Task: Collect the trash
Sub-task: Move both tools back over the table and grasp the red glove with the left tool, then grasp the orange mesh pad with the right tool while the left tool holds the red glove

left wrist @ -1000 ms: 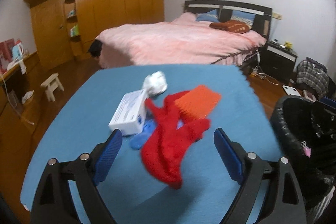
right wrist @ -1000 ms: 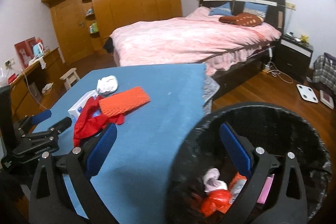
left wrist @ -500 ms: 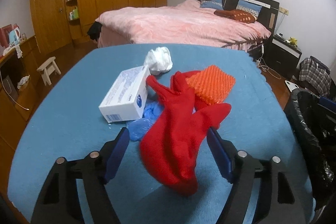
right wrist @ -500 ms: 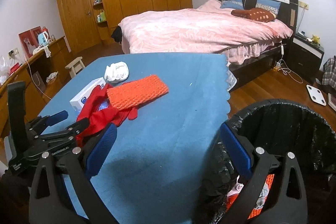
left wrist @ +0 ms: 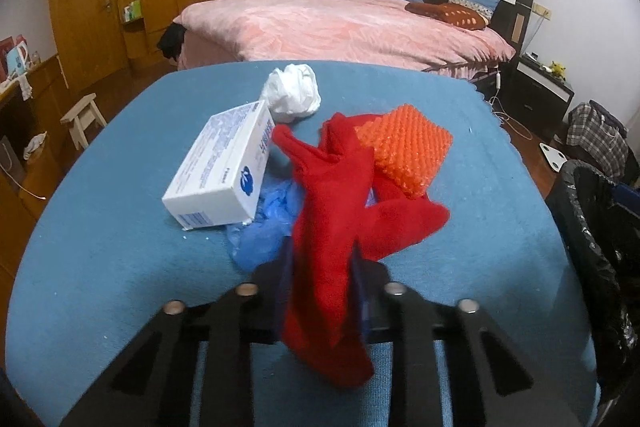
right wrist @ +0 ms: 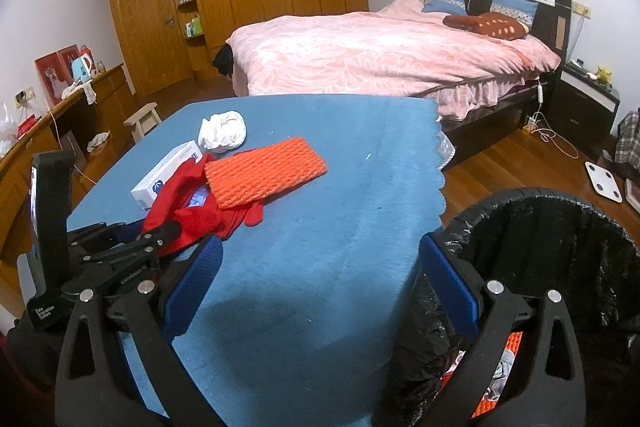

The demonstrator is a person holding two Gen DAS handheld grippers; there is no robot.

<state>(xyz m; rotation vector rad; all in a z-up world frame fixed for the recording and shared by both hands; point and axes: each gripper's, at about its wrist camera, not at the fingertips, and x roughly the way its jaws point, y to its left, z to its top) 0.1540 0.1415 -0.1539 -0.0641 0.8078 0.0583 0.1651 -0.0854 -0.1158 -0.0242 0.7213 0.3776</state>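
On the blue table [left wrist: 100, 247] lies a pile of trash: a red cloth [left wrist: 332, 211], an orange foam net [left wrist: 404, 147], a white box [left wrist: 224, 171], a blue plastic glove [left wrist: 260, 231] and a crumpled white bag [left wrist: 292, 93]. My left gripper [left wrist: 320, 291] is shut on the near end of the red cloth. It shows in the right wrist view [right wrist: 160, 231] too. My right gripper [right wrist: 320, 279] is open and empty, over the table's edge beside the black-lined trash bin [right wrist: 560, 239]. The red cloth [right wrist: 188, 207] lies partly under the orange net [right wrist: 264, 171].
The trash bin [left wrist: 600, 247] stands to the right of the table and holds several items. A pink bed [left wrist: 340, 23] lies beyond the table. A white stool [left wrist: 82, 119] and a wooden counter are at the left, wardrobes at the back.
My left gripper moved forward over the red cloth and closed on its near end. My right gripper swung left, away from above the bin toward the table.
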